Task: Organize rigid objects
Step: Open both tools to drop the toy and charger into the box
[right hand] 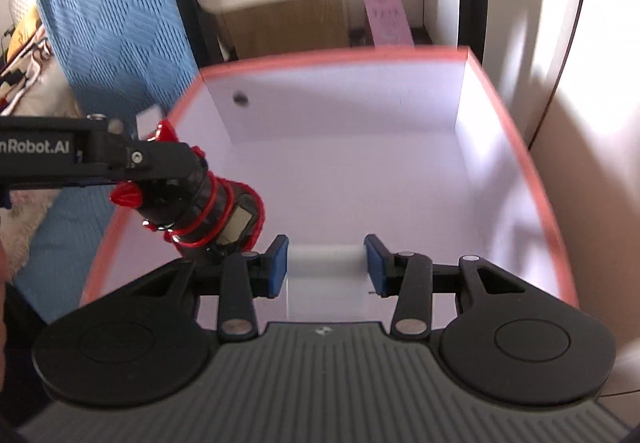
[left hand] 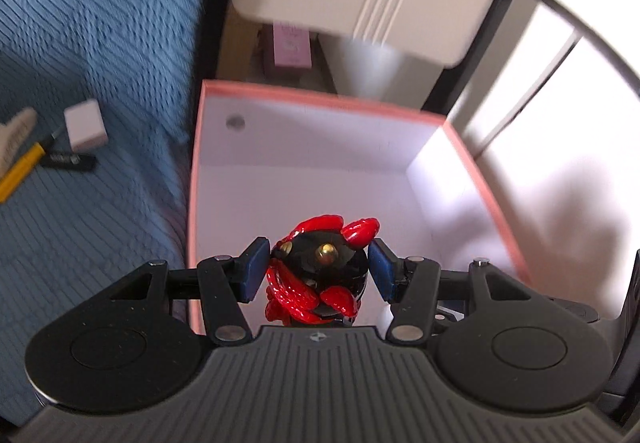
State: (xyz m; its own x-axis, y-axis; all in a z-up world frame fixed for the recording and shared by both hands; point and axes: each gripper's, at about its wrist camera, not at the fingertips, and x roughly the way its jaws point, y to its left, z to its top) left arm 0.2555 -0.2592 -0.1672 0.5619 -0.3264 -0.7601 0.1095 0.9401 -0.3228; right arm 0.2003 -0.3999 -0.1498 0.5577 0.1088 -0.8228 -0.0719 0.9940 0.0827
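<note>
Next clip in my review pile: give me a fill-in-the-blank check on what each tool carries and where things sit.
1. The left tool grips a black object wrapped in ____ cord.
2. The right tool holds a small ____ block.
3. Both tools hang over an open box with a ____ rim.
4. A yellow pen lies on the ____ blanket.

Missing words: red; white; pink; blue

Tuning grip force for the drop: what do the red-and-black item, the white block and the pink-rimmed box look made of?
Red-and-black item: glossy hard plastic or lacquer, sharp highlights, brass-look stud; red cord wound around it.
White block: translucent, frosted, likely plastic; blurred, uncertain.
Pink-rimmed box: matte cardboard, thin straight walls, white inside.
Left gripper and right gripper each hold one above the box.
</note>
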